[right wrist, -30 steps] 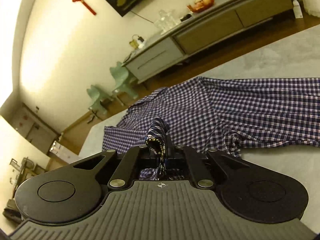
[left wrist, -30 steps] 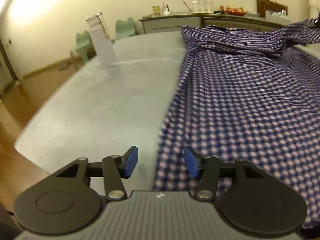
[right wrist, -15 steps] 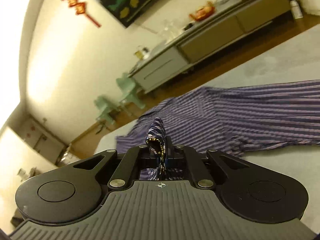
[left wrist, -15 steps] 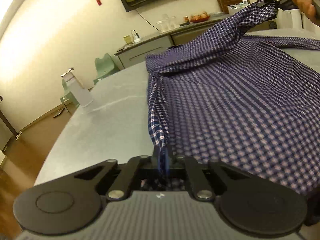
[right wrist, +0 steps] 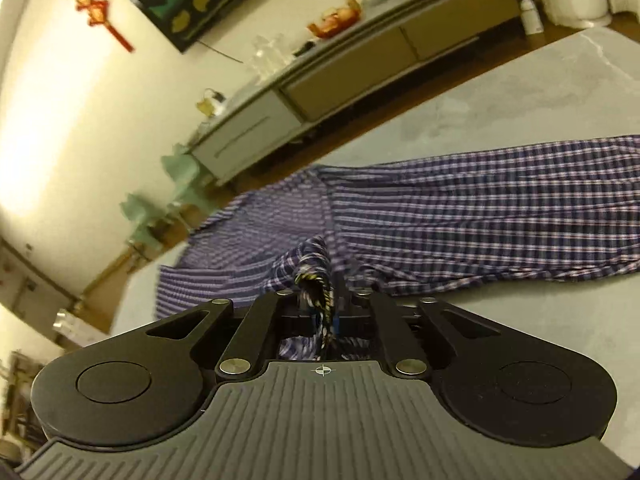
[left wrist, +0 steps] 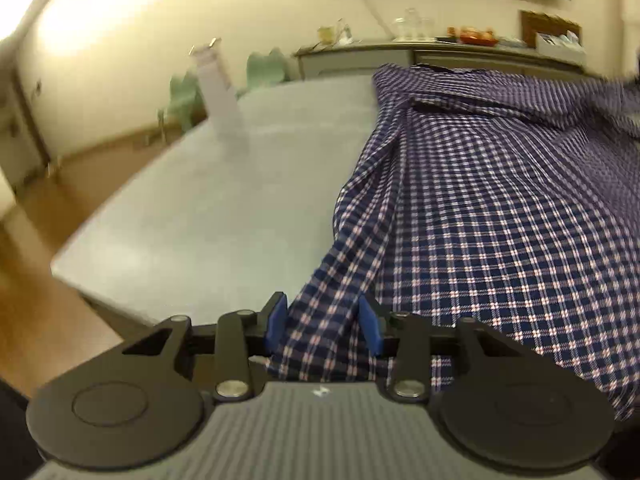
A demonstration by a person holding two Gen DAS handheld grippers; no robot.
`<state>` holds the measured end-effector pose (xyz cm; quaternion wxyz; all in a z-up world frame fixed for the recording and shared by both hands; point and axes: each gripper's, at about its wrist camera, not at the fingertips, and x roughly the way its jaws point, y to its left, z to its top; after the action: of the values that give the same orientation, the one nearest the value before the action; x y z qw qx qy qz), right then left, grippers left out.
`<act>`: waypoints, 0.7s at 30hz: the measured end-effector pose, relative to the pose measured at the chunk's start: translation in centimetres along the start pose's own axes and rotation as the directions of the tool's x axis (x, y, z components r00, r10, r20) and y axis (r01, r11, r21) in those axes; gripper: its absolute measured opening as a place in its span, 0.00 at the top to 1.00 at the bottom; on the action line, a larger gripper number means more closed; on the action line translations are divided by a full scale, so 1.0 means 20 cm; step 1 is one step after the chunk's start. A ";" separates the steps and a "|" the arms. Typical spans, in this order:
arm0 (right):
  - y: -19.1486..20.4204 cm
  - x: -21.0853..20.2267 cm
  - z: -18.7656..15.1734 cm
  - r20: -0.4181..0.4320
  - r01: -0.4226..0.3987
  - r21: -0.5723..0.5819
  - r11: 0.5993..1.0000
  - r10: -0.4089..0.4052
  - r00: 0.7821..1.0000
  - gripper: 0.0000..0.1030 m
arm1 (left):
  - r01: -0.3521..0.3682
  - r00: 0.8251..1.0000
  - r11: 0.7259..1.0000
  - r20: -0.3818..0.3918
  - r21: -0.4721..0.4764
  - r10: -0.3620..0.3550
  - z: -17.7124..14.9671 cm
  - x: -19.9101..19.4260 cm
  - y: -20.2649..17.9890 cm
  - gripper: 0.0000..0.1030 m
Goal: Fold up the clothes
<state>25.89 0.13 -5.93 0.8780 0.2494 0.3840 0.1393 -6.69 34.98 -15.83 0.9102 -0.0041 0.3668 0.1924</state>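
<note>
While shirt (left wrist: 500, 216) covers table (left wrist: 224, 208) | container (left wrist: 220, 92) stands beside

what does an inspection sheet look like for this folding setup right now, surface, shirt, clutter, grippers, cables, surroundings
surface: grey table, bare to the left of the cloth.
job's things: checked shirt spread on the table, wrinkled near the far end; one sleeve lies stretched out flat.
clutter: a pale upright object on the far table edge, too blurred to identify.
grippers: left gripper open, shirt hem lying between its blue pads; right gripper shut on a bunched fold of the shirt.
cables: a thin cord hangs from the wall picture to the sideboard.
surroundings: sideboard with glassware and fruit, green chairs, wooden floor.
</note>
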 end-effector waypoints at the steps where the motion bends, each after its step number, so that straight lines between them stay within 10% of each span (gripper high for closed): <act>1: 0.00 0.01 -0.01 -0.001 0.029 -0.005 1.000 -0.029 1.000 0.78 | 0.010 1.000 0.999 -0.002 -0.032 -0.010 -0.01 -0.01 0.03 0.61; 4: 0.02 0.02 -0.03 0.018 0.155 -0.045 0.987 -0.154 0.988 0.40 | 0.040 0.999 0.991 0.014 -0.126 -0.038 -0.02 -0.03 0.12 0.58; 7: 0.18 -0.08 -0.06 0.151 0.263 -0.167 0.950 -0.239 0.959 0.39 | 0.086 0.996 0.967 0.018 -0.240 -0.084 -0.03 -0.03 0.22 0.55; 10: 0.47 -0.20 -0.15 0.202 0.173 -0.342 0.923 -0.108 0.973 0.39 | 0.146 0.988 0.921 0.011 -0.362 -0.153 -0.05 0.00 0.31 0.55; 13: 0.78 -0.19 -0.37 0.054 -0.048 -0.504 0.862 0.087 0.995 0.42 | 0.213 0.974 0.872 0.027 -0.441 -0.225 -0.06 0.01 0.38 0.64; 16: 0.93 -0.05 -0.57 -0.045 -0.106 -0.559 0.822 0.098 0.994 0.65 | 0.278 0.955 0.839 0.042 -0.468 -0.293 -0.05 0.03 0.42 0.89; 18: 1.04 0.05 -0.71 -0.112 -0.148 -0.591 0.793 0.100 0.989 0.85 | 0.285 0.956 0.848 0.067 -0.446 -0.286 -0.04 0.02 0.41 0.96; 21: 1.19 0.19 -0.92 -0.211 -0.212 -0.630 0.747 0.098 0.972 0.84 | 0.294 0.952 0.899 0.179 -0.325 -0.247 -0.01 -0.08 0.36 0.98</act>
<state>13.52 27.81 -5.89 0.8603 -0.0511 0.3609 0.3563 -10.44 41.11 -13.83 0.9353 -0.2032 0.2610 0.1254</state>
